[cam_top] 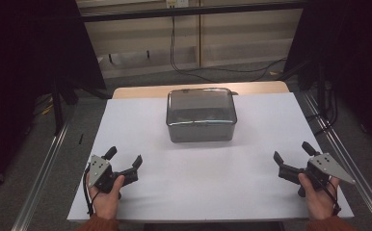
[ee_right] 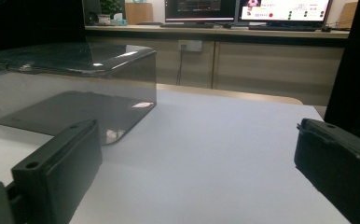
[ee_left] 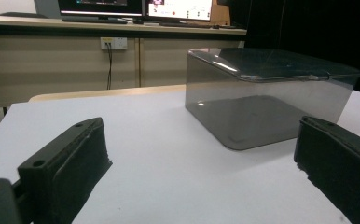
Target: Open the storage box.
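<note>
White counter (cam_top: pixel 251 159) carries 1 smoky lidded plastic box (cam_top: pixel 201 115): likely light, rigid, slick, so squeeze opposite side walls. Left gripper (cam_top: pixel 125 157) and right gripper (cam_top: pixel 291 150) jaws stand apart, empty.

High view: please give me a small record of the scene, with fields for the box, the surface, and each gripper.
box: smoky transparent plastic box with closed lid, at the table's centre rear
surface: white board on the table
left gripper: jaws open, nothing between them, apart from the box
right gripper: jaws open, nothing between them, apart from the box
hands: person's left hand, right hand
</note>
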Motion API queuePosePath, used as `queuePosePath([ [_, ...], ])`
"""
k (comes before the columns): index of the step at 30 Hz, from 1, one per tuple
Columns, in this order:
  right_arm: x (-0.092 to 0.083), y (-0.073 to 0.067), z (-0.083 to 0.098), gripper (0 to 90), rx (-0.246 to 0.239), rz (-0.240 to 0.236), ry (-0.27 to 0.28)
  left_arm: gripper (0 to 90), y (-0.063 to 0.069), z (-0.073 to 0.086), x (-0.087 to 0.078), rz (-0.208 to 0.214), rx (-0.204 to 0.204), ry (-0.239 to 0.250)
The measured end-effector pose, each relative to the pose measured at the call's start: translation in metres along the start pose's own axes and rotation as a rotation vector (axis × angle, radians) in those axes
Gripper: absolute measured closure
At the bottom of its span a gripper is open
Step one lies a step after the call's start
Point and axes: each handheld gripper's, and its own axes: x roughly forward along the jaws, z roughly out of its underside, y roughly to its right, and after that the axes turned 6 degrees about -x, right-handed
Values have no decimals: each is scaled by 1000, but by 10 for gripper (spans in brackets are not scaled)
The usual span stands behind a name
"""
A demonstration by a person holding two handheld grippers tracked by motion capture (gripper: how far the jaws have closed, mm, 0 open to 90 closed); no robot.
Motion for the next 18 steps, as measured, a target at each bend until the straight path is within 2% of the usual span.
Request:
queuePosePath([
  [6,3,-2,1,8,-3,-19,-7,26,0,0,1,3,-10,-14],
  [13,5,-2,2,7,22,-47,-21,30,1,0,4,2,-12,-43],
  [15,6,-3,1,1,38,-66,-17,30,2,1,4,7,-18,-36],
  [18,7,-6,2,2,21,-84,-26,30,2,1,4,13,-20,-39],
])
